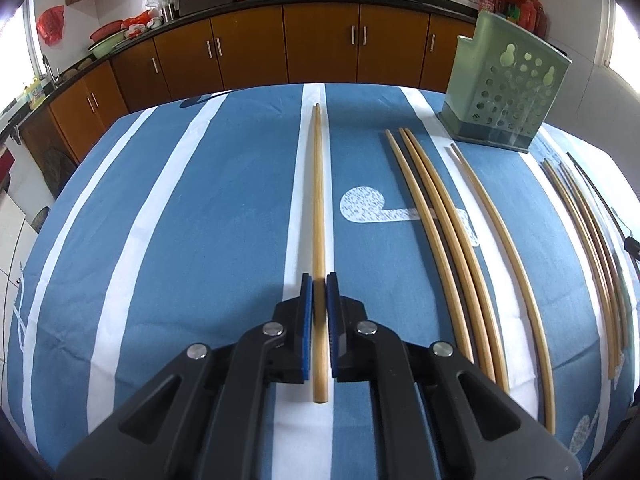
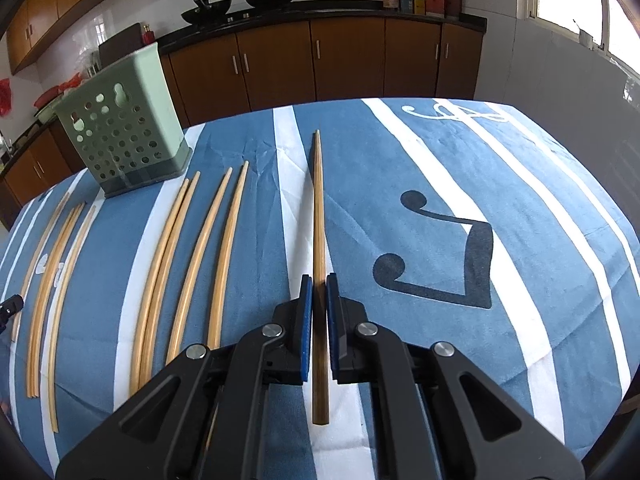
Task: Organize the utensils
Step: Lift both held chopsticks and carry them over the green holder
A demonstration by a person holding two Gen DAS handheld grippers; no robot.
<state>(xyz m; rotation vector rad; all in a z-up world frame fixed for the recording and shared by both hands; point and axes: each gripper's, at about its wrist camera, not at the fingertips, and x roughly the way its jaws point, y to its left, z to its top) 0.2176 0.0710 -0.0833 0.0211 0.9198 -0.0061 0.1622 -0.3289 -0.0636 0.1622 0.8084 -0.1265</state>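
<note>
Both jaws clenched, left gripper (image 1: 319,280) and right gripper (image 2: 319,280), each on a chopstick (image 1: 319,208) (image 2: 319,216). I grip near the butts; long ends could swing, missing the holder (image 1: 504,92).

Blue/white striped tablecloth (image 1: 200,240), tan chopsticks (image 1: 319,220), pale-green perforated holder (image 1: 504,92), brown cabinets (image 1: 320,48).

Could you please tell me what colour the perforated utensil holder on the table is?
The utensil holder is pale green with a darker base, clearest in the right wrist view.
</note>
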